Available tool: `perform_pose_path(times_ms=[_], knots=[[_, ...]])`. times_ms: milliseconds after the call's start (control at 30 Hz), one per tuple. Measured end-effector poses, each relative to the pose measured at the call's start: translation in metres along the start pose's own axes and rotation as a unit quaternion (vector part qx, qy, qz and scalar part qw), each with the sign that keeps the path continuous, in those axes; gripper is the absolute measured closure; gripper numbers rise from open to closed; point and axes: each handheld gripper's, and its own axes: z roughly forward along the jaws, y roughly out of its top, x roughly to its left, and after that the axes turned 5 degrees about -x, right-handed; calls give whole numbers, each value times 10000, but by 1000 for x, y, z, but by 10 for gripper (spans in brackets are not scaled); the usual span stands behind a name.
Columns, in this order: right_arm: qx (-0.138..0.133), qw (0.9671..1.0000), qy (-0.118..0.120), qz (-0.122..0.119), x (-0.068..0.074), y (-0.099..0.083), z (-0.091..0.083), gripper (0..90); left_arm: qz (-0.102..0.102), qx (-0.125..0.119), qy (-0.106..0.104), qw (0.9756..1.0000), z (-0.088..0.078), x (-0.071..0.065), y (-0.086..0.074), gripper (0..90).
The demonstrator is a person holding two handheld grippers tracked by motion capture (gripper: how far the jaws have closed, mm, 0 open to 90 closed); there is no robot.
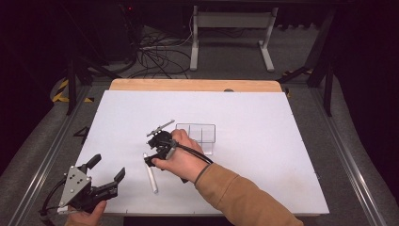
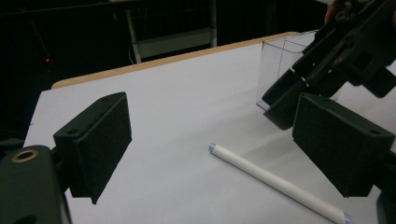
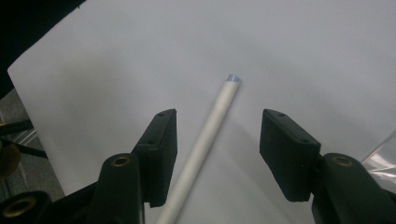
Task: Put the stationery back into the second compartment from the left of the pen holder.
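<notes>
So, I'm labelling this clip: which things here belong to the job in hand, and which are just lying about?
In the job:
- white tube, lying flat on the table, between the open jaws
- right gripper, open, over the tube, not touching it

Lying about:
- clear box, beyond the right hand
- left gripper, open, at the near left corner
- white table

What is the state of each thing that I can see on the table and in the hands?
White stick: lying flat on the table, between the right jaws, not gripped.
Clear box: upright on the table, open at the top, nothing seen inside.
Right gripper: jaws open on both sides of the stick, pointing down at it.
Left gripper: jaws open, holding nothing, near the table's front corner.
</notes>
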Motion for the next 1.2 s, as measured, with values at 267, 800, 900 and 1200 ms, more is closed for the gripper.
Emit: perform_pose_path(times_ms=[267,800,900,1200], knots=[[199,9998,-83,33,7,-2,19,517,-77,27,49,10000,2,2,-1,127],[529,9978,-387,-65,21,-10,44,617,-50,0,30,10000,3,1,-1,127],[551,9974,-449,-94,24,-11,46,644,-29,3,20,10000,3,1,-1,127],[564,9958,-685,-226,25,-12,51,751,-23,18,12,10000,4,1,-1,127]])
